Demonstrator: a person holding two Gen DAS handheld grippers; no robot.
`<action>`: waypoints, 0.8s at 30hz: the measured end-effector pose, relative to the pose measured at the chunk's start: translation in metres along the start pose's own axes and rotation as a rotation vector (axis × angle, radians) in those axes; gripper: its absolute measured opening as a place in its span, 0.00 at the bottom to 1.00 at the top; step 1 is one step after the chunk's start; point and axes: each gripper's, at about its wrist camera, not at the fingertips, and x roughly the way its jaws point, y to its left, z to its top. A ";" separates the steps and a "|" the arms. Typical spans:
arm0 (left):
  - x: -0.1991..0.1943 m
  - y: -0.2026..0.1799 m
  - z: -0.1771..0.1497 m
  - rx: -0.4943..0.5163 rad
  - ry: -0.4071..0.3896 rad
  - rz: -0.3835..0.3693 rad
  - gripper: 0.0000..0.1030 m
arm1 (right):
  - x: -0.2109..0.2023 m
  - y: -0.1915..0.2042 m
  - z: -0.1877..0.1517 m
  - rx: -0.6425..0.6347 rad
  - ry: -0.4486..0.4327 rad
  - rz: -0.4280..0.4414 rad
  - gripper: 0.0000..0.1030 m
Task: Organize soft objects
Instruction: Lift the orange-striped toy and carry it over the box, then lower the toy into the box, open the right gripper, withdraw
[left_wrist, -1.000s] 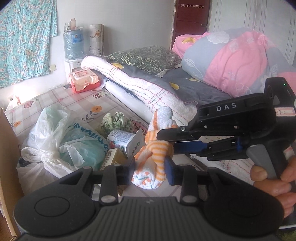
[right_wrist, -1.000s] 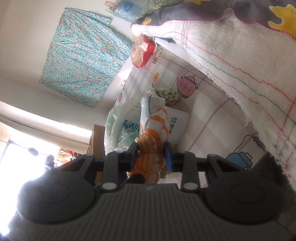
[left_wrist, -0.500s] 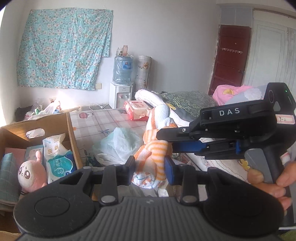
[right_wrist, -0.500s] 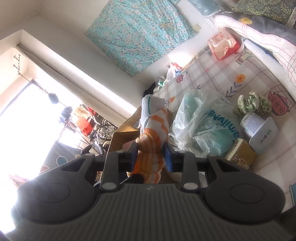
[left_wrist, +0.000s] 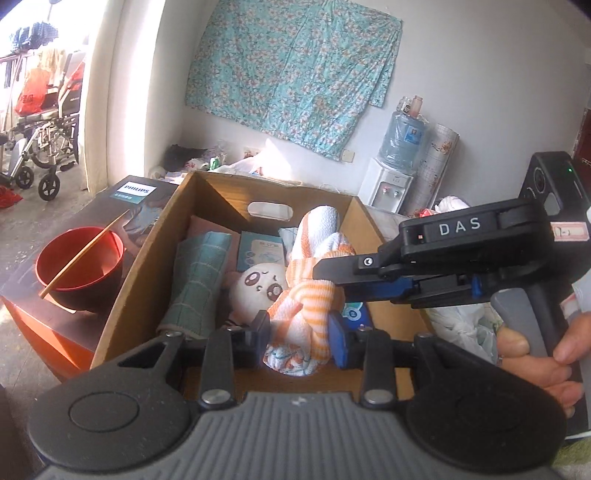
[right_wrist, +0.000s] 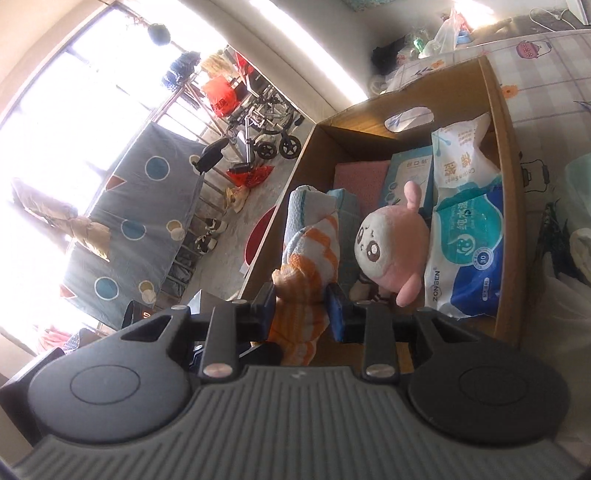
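Note:
An orange-and-white striped towel (left_wrist: 306, 295) hangs rolled up over the open cardboard box (left_wrist: 140, 280), and both grippers pinch it. My left gripper (left_wrist: 300, 336) is shut on its lower end. My right gripper (left_wrist: 325, 275) comes in from the right, held by a hand (left_wrist: 535, 354), and is shut on the roll's middle. In the right wrist view the same towel (right_wrist: 310, 251) sits between the right gripper's (right_wrist: 301, 308) pads above the box (right_wrist: 511, 206). Inside the box lie a pink plush toy (right_wrist: 388, 247), a folded teal cloth (left_wrist: 195, 280) and tissue packs (right_wrist: 465, 254).
A red bowl (left_wrist: 79, 267) with a chopstick stands on a dark Philips carton (left_wrist: 136, 194) left of the box. A water dispenser (left_wrist: 391, 184) and a floral cloth (left_wrist: 291, 70) are on the far wall. A wheelchair (left_wrist: 40, 158) stands by the doorway. Plastic bags (left_wrist: 461, 321) lie right of the box.
Both grippers swung left with the towel, away from the bedding and plastic bags, and now hold it over the cardboard box. Both wrists rolled. The grips stayed the same.

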 end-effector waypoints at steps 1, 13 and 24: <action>0.003 0.006 0.000 -0.009 0.010 0.016 0.34 | 0.014 0.004 0.004 -0.017 0.029 -0.002 0.28; 0.037 0.037 -0.004 -0.008 0.117 0.082 0.24 | 0.103 -0.007 0.017 -0.004 0.258 -0.065 0.27; 0.035 0.033 -0.001 0.027 0.117 0.098 0.40 | 0.124 -0.032 0.009 0.107 0.324 -0.071 0.26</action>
